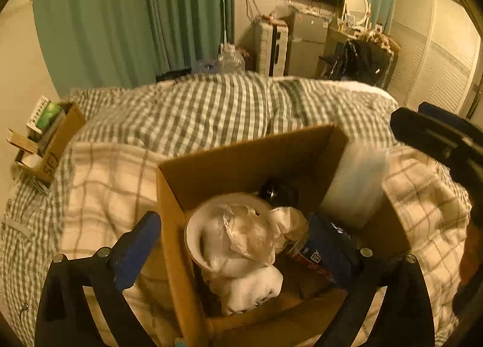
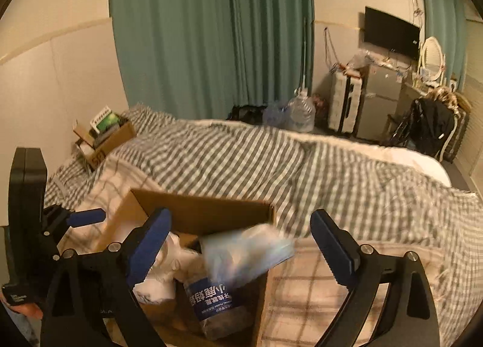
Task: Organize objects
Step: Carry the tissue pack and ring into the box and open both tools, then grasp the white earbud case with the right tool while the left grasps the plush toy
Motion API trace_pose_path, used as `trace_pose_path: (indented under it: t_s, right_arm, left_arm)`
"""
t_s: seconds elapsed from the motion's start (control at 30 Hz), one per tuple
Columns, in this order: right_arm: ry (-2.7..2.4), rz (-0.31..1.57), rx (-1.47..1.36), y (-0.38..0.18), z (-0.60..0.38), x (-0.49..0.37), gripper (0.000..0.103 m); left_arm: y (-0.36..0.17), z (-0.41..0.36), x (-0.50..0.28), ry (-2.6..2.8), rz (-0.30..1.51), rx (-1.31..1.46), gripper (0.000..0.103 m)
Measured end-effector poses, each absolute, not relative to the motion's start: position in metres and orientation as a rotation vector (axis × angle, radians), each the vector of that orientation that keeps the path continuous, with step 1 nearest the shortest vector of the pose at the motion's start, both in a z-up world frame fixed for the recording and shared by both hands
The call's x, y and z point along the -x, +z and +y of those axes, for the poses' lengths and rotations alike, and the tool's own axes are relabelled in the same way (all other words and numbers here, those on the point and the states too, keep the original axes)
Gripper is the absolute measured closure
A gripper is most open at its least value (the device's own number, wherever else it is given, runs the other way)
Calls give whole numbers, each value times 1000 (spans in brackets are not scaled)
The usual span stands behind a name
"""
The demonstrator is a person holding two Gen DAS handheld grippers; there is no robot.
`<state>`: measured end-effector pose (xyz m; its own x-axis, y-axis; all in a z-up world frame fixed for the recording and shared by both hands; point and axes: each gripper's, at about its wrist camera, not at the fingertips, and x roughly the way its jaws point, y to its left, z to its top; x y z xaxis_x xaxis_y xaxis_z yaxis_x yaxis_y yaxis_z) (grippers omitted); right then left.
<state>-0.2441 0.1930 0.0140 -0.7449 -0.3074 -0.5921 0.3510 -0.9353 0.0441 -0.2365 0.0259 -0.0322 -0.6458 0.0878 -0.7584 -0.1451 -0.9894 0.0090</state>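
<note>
Over the bed, the left claw (image 1: 238,244) is hovering with its blue-padded fingers (image 1: 135,249) spread wide, holding nothing, straddling the near end of an open cardboard box (image 1: 241,160). Beside it, the right claw (image 2: 241,244) is likewise standing open and empty, its fingers (image 2: 332,244) well apart above the same box (image 2: 205,211). Inside the box, a white bowl-like container (image 1: 199,235) stuffed with crumpled clear plastic (image 1: 250,226) is lying against a wad of white cloth (image 1: 250,286); a dark-capped item (image 1: 277,191) is sitting behind them, and a blue-labelled bottle (image 2: 211,298) is leaning near the right wall. A pale, translucent blurred object (image 2: 247,253) is showing at the box's right edge; whether it is resting there or in motion cannot be told. The box is sitting on a cream plaid blanket (image 1: 102,184), which is lying over a grey-and-white checked duvet (image 2: 241,160). A smaller carton (image 1: 57,138) holding a green-covered book (image 1: 45,116) is resting near the wall at the bed's far left corner. Green curtains (image 2: 211,30) are hanging behind.
</note>
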Motion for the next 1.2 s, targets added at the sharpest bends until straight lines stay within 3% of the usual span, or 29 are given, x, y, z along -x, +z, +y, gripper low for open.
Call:
trace_pose_path:
  t_s: [0.37, 0.57, 0.77, 1.03, 1.2]
  right_arm:
    - [-2710, 161, -784, 122, 191, 150, 9]
    - [-2754, 220, -765, 144, 189, 84, 9]
    - [-2765, 212, -837, 99, 181, 50, 9]
    - [-2749, 70, -1099, -15, 176, 84, 9]
    - [-2730, 167, -1222, -61, 175, 105, 9]
  left_arm:
    - [67, 0, 150, 2822, 122, 1042, 0]
    - [82, -29, 104, 2866, 109, 988, 0]
    - [47, -54, 81, 2912, 117, 1021, 0]
    - [-29, -63, 97, 2935, 5, 1134, 0]
    - [-86, -61, 114, 2869, 11, 1292, 0]
